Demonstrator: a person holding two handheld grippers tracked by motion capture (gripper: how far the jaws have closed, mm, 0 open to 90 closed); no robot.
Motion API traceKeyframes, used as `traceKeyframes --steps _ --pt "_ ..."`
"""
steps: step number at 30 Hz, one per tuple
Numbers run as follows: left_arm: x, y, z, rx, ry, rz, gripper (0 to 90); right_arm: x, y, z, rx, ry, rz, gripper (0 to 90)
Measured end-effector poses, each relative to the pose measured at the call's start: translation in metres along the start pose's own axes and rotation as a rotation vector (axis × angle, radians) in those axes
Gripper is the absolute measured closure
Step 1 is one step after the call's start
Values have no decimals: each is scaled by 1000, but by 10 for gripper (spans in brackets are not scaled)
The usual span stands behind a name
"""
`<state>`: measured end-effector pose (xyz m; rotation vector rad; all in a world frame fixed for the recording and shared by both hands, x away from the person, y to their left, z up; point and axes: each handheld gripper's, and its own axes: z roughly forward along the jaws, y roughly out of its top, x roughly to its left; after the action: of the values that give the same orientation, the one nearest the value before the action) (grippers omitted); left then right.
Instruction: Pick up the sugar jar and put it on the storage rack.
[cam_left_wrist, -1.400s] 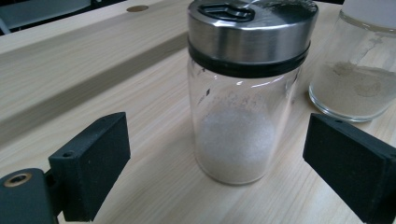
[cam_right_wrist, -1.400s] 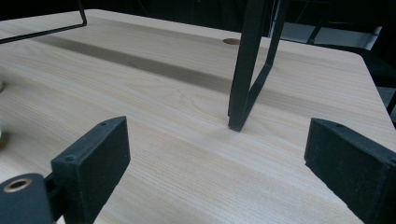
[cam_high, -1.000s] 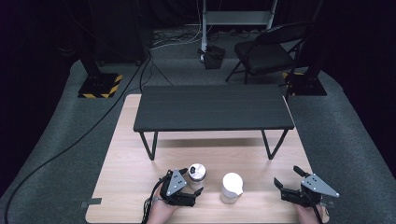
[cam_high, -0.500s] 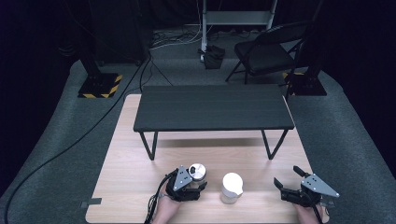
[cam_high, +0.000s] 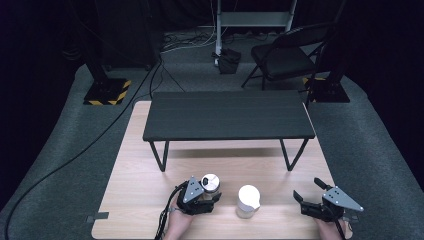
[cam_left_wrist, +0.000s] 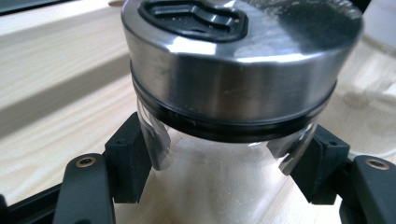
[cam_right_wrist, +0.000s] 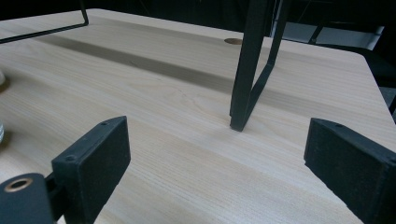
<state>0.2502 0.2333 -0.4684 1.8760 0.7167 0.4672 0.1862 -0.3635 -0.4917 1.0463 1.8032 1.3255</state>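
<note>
A glass jar (cam_left_wrist: 233, 70) with a brushed steel lid and white grains inside stands on the wooden table (cam_high: 140, 165), near its front edge. My left gripper (cam_left_wrist: 226, 163) has just closed and is shut on it, with both black pads (cam_left_wrist: 128, 158) pressing the glass below the lid. From above, the jar (cam_high: 210, 183) sits at the tip of the left gripper (cam_high: 209, 192). A white lidded container (cam_high: 248, 201) stands just to its right. My right gripper (cam_high: 307, 188) rests at the front right, open, with only bare wood between its jaws (cam_right_wrist: 219, 158).
A low black bench (cam_high: 227, 115) on thin metal legs spans the table's far half; one leg (cam_right_wrist: 247, 70) stands ahead of the right gripper. Beyond the table are grey carpet, a folding chair (cam_high: 285, 55) and stands with cables.
The left gripper's jaws have closed around the steel-lidded jar. The right gripper and the white container have not moved.
</note>
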Motion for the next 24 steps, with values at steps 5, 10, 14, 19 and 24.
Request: traceKeyframes --steps 5,10,14,19,24 --pt "3 11 -8 -15 14 2 311 0 0 0 1 0 -1 64" --pt "6 23 -17 -47 15 8 311 0 0 0 1 -1 -1 64" --pt "8 35 -21 -55 17 18 311 0 0 0 1 0 -3 64" --pt "8 48 -25 -60 23 37 312 0 0 0 2 1 -2 64" --pt "8 58 -29 -68 28 42 312 0 0 0 0 0 -1 64"
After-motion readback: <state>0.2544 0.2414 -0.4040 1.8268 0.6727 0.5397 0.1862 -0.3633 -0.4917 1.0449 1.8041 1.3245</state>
